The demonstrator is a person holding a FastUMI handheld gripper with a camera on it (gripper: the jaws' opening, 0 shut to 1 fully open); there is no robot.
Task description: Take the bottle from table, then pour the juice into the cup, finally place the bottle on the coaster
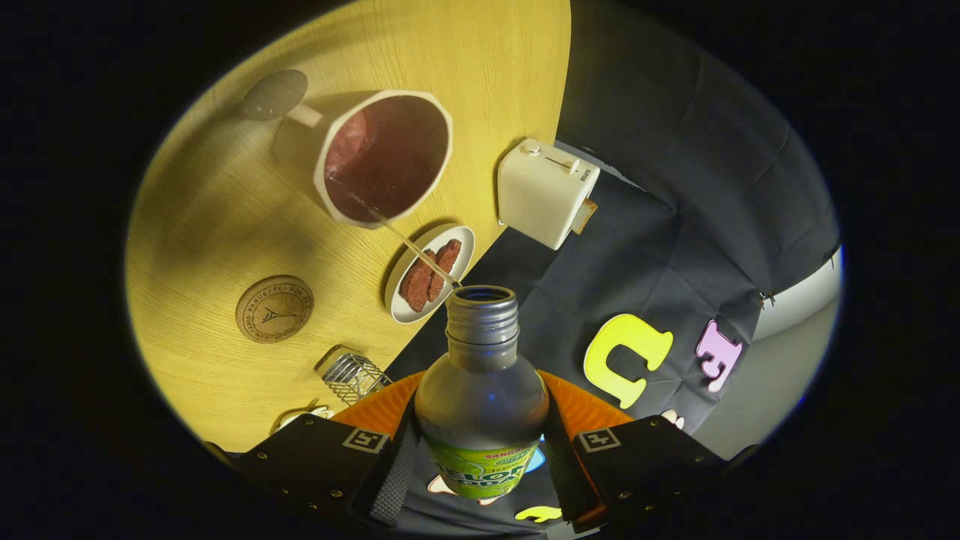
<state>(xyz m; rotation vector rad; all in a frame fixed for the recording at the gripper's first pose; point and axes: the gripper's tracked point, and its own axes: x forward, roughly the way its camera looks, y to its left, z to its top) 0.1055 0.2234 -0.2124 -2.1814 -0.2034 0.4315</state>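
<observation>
Tongs (480,450) clamped, tilted sideways

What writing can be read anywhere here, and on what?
Coaster: ring of engraved lettering, too small to read.
Toaster: tiny mark, too blurred.
Bottle, clamped between the tongs: label wraps out of sight, no whole word legible.
</observation>
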